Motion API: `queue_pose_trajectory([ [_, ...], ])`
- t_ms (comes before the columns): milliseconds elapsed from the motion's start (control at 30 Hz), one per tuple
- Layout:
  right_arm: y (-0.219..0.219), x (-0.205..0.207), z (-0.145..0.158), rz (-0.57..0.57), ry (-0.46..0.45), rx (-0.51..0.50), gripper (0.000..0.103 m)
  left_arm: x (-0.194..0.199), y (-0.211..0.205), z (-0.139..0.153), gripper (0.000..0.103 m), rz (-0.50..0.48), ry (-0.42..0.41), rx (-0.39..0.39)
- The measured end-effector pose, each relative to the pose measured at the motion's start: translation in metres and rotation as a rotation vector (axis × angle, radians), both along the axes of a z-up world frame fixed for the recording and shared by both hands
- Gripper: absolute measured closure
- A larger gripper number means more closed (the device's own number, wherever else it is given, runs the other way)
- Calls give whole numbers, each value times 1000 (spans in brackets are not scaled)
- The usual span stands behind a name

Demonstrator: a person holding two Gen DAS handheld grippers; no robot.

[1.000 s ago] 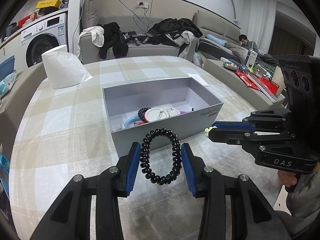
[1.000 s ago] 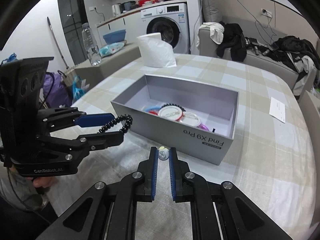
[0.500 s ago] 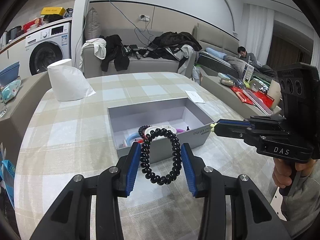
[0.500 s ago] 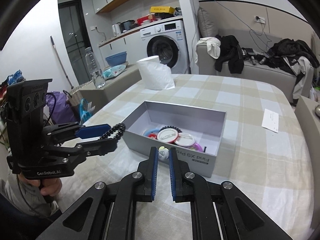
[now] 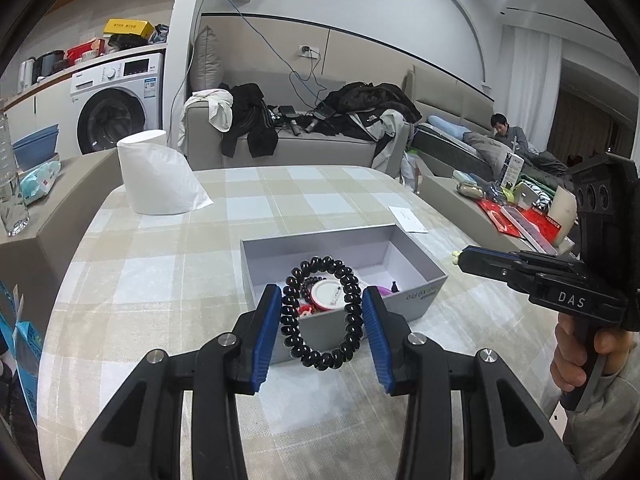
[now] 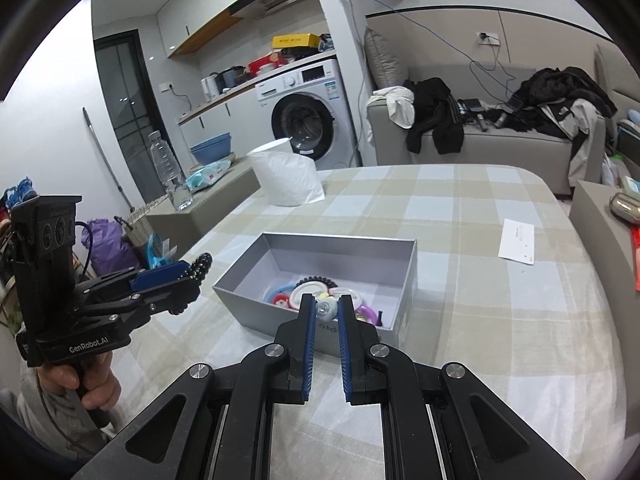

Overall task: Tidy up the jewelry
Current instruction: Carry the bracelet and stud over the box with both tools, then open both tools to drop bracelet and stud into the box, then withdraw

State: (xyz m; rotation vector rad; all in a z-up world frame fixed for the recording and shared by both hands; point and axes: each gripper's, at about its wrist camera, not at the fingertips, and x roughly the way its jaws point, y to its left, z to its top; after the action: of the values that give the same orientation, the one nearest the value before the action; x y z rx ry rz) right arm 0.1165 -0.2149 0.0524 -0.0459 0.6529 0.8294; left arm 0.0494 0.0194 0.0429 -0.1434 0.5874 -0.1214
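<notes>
Clearly light and springy, the black beaded bracelet (image 5: 322,314) sits clamped at three and nine o'clock by the left gripper (image 5: 322,320); the right gripper (image 6: 325,312) pinches a small pale charm (image 6: 326,308) above the grey box (image 6: 404,308).

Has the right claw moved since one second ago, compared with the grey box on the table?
Yes. The right claw, shut on a small pale trinket, has risen and drawn back: the grey box now looks smaller and farther, its contents visible over the front wall.

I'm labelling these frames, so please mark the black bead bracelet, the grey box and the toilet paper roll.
black bead bracelet (image 5: 289,312): left wrist view, its left strand of beads.
grey box (image 6: 407,280): right wrist view, right wall.
toilet paper roll (image 5: 154,176): left wrist view, front side.
</notes>
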Motion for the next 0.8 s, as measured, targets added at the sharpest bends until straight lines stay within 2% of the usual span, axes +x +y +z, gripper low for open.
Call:
queue_pose_trajectory([
  [433, 5, 20, 9, -29, 7, 16, 93, 26, -2, 5, 67, 14, -17, 39],
  [800, 24, 43, 3, -38, 36, 1, 93, 45, -7, -1, 67, 25, -3, 88],
])
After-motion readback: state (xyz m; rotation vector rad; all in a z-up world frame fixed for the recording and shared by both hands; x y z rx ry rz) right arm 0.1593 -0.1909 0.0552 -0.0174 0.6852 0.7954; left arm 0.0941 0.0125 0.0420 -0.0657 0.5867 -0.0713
